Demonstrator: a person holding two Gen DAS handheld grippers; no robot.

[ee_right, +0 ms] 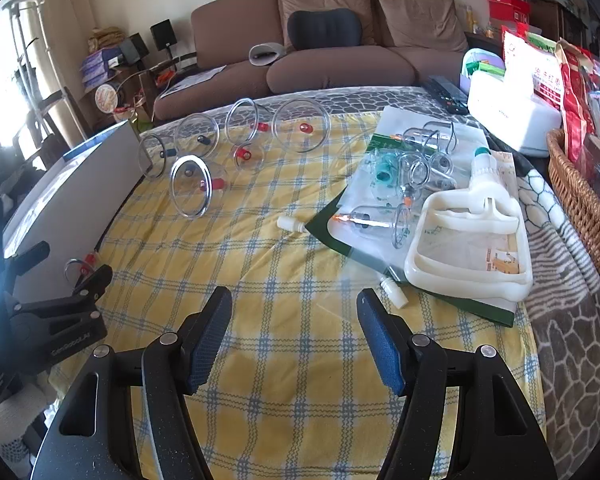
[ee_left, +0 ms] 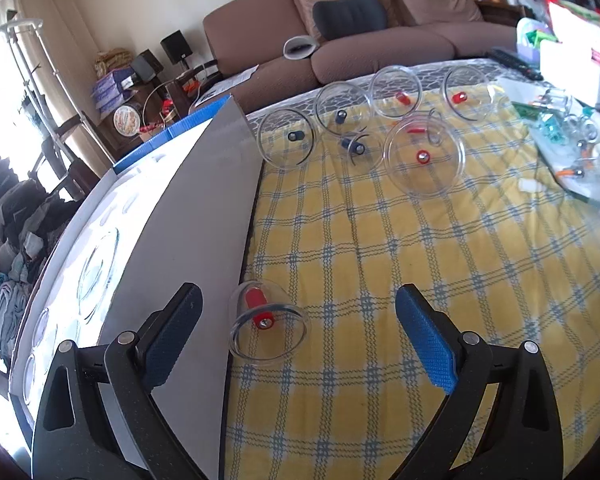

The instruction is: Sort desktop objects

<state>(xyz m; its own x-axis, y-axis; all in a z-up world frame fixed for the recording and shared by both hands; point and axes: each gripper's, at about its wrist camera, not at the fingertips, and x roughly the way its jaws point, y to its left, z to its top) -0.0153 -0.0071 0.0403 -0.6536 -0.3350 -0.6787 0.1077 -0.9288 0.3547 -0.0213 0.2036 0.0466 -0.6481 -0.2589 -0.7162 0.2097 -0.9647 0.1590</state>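
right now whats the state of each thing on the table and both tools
left tool: open, empty
right tool: open, empty
small red-valve cup: on its side, between the left tool's fingers, untouched
large red-valve cup: on its side, mouth toward camera
white box: lid up
hand pump: lying flat on the packaging

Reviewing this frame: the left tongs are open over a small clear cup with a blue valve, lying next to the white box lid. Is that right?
Not quite. The small clear cup in front of the open left tongs has a red valve, not a blue one; the left wrist view shows it plainly. The rest holds: the cup lies on its side on the checked cloth, right beside the white box lid.
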